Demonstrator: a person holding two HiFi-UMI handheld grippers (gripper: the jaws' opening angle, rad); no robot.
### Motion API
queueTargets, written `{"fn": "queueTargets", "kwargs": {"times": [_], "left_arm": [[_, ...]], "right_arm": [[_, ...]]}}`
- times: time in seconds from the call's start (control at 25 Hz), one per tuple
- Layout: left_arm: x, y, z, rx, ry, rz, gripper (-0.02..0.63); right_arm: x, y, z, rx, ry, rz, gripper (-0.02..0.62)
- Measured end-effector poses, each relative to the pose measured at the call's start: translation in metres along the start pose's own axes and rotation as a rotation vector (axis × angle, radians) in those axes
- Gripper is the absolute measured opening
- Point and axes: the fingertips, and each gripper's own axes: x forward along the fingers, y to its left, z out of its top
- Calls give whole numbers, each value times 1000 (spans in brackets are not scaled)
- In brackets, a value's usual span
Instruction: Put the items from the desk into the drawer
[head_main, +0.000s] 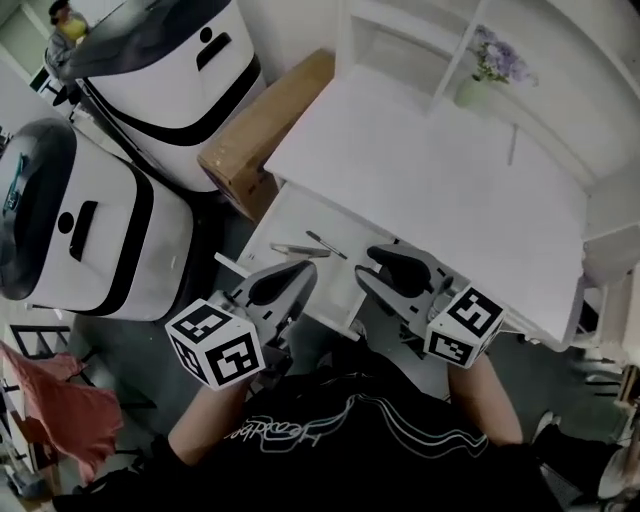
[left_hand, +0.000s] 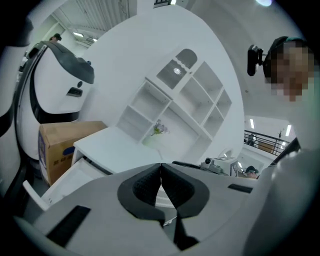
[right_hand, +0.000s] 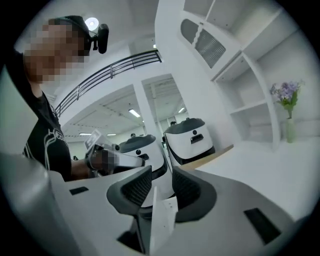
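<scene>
The white desk (head_main: 440, 170) has a bare top, and its drawer (head_main: 290, 212) stands pulled open at the near left. Inside the drawer lie a grey pen-like stick (head_main: 298, 250) and a thin dark pen (head_main: 326, 244). My left gripper (head_main: 298, 272) hovers over the drawer's front edge with its jaws shut and nothing between them (left_hand: 161, 167). To its right, in front of the desk's edge, my right gripper (head_main: 385, 258) is open and holds nothing (right_hand: 161, 177). In the left gripper view the drawer (left_hand: 65, 175) shows at lower left.
A small vase of purple flowers (head_main: 492, 62) stands by the white shelf unit (head_main: 400, 40) at the back of the desk. A cardboard box (head_main: 262, 128) leans at the desk's left end. Two white-and-black robot bodies (head_main: 170, 70) (head_main: 90, 225) and a red cloth (head_main: 60, 405) fill the left.
</scene>
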Motion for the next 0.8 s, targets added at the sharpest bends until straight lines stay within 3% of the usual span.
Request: {"fn": "queueTargets", "kwargs": {"times": [0.28, 0.52, 0.8], "left_arm": [[-1, -71, 21, 110, -10, -112, 20], [-5, -125, 34, 205, -25, -223, 20], [-13, -146, 36, 240, -39, -255, 20]], "right_arm": [[-69, 41, 60, -22, -192, -1, 61], [-100, 53, 81, -18, -246, -51, 54], [-110, 66, 83, -6, -267, -51, 48]]}}
